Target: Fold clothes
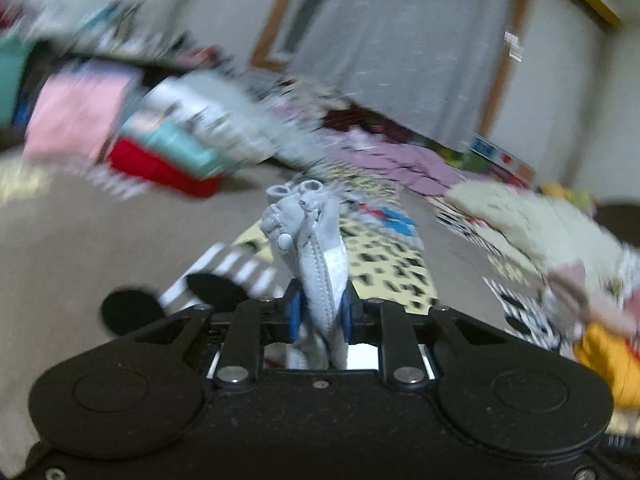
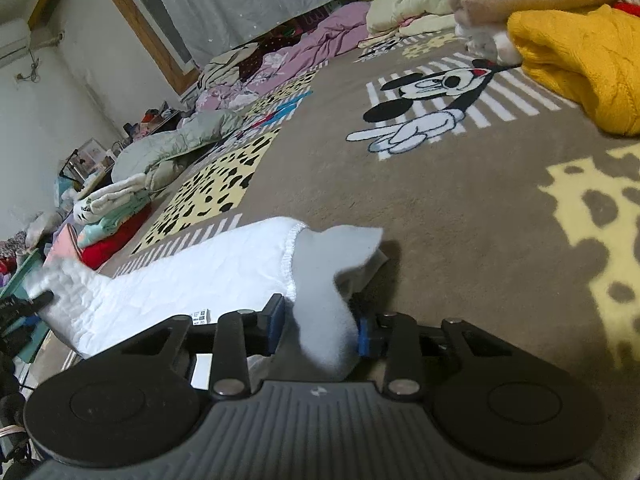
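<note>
Right wrist view shows the right claw (image 2: pixel 320 330) clamped on the white garment (image 2: pixel 192 276), which lies on the patterned blanket (image 2: pixel 460 208). The left claw (image 1: pixel 320 312) grips another bunched edge. Likely step: lifting to spread; next, pulling the fabric taut.

Quilted matt white cloth garment (image 2: pixel 192 280), fuzzy brown pile blanket (image 2: pixel 460 208), chunky mustard knit sweater (image 2: pixel 580 60)
</note>
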`<state>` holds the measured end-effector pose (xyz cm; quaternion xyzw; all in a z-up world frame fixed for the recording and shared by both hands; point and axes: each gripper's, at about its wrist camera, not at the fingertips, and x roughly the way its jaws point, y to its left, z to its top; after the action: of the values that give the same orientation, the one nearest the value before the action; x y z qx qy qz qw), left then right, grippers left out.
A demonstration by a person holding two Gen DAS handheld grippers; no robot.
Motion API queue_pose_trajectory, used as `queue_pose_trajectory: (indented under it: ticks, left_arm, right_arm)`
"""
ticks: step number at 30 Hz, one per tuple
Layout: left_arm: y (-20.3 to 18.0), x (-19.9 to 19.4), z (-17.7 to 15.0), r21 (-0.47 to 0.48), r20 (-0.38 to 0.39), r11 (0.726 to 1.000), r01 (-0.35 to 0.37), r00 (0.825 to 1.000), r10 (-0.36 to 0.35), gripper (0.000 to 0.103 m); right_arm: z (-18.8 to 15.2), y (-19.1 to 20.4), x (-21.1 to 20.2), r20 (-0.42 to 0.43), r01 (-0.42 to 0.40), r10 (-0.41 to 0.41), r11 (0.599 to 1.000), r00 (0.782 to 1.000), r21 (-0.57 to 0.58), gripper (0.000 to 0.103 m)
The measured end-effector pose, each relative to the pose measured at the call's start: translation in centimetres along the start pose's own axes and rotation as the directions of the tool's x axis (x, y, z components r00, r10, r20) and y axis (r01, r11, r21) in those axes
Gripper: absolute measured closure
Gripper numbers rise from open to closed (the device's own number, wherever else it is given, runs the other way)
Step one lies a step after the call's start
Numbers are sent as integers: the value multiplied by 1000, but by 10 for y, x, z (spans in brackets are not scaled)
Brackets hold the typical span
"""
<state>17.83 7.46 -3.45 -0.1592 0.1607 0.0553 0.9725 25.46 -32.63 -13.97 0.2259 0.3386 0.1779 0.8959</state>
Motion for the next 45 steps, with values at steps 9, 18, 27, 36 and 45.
queue_pose_trajectory:
  ticks: [9, 18, 27, 36, 45]
  left_arm:
    - [-133, -17, -43, 438, 54, 896, 64, 994, -98, 87]
    - [-205, -6, -104, 641, -11, 756, 133, 986, -164, 87]
    - [-239, 1, -158, 820, -25, 564, 96, 991, -133, 87]
    - [-256, -2, -193, 927, 12, 372, 39, 991, -134, 85]
    - [-248, -43, -177, 882, -126, 404, 244, 947, -297, 64]
  right_arm:
    - [3, -11, -2, 2, -56, 56, 996, 998, 75, 68]
    - [9, -42, -17, 51, -116, 108, 971, 993, 209, 70]
    - [13, -67, -30, 95, -147, 126, 951, 988, 272, 70]
    - [16, -82, -35, 126, -176, 143, 931, 982, 321, 70]
    - [19, -91, -41, 174, -204, 151, 917, 973, 342, 70]
